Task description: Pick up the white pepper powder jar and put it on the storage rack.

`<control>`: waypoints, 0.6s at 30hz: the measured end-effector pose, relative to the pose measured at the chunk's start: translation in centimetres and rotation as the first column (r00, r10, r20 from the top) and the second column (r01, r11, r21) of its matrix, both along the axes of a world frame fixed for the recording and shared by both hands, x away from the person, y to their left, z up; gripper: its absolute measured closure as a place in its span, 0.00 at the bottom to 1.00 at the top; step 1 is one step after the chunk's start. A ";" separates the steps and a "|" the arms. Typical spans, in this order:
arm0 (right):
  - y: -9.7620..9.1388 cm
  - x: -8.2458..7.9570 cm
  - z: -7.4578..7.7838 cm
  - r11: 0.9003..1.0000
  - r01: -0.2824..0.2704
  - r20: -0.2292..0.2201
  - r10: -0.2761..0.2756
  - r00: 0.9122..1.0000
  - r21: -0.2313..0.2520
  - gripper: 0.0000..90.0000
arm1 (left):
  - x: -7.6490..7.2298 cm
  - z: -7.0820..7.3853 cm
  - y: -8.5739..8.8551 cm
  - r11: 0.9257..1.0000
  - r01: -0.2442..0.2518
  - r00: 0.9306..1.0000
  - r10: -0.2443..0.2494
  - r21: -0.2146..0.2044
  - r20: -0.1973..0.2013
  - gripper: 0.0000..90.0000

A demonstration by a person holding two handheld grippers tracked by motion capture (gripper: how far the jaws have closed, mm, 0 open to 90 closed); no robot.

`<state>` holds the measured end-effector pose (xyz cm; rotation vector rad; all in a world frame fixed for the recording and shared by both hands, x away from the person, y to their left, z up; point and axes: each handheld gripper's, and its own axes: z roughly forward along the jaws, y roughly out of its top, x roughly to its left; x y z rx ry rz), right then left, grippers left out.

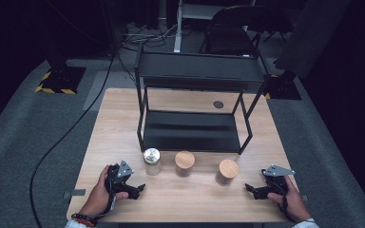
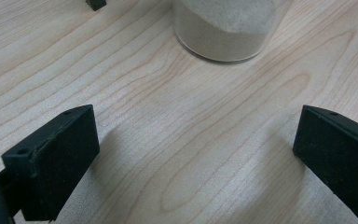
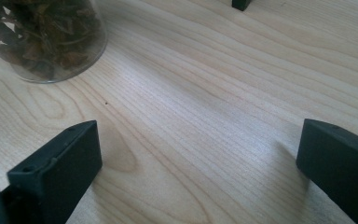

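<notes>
Pale wood grain covers the rectangular table in the high view, where a black two-tier metal rack stands at the far half. In front of the rack three glass jars stand in a row, well apart from each other: a clear jar with a shiny metal lid at left, a jar with a round wooden lid in the middle, and a second wooden-lidded jar at right. The left gripper rests on the table just beside the metal-lidded jar, its jaws spread and empty. The right gripper lies near the right-hand jar, likewise released, nothing between its jaws.

From the left gripper view, both black jaws stand wide over bare wood; the jar ahead holds pale sandy powder.

From the right gripper view, the jaws are equally parted and empty; the jar at upper left holds dark dried leaves.
</notes>
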<state>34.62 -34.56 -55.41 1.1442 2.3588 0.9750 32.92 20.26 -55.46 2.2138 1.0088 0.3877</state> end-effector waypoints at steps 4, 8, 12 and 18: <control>0.0 0.0 0.0 1.000 0.001 0.000 -0.001 1.000 -0.001 0.00 | 0.0 0.0 0.0 1.000 0.001 1.000 -0.001 0.000 -0.001 0.00; 0.0 0.0 0.0 1.000 0.002 0.000 -0.002 1.000 0.000 0.00 | 0.0 0.0 0.0 1.000 0.000 1.000 0.000 0.000 -0.001 0.00; 0.0 0.0 0.0 1.000 0.003 0.001 -0.003 1.000 0.000 0.00 | 0.0 0.1 -0.1 1.000 -0.003 1.000 0.003 0.005 -0.008 0.00; 0.0 0.0 0.0 1.000 0.004 0.000 -0.004 1.000 0.001 0.00 | 0.2 0.4 -0.4 0.999 -0.015 0.999 0.017 0.036 -0.042 0.00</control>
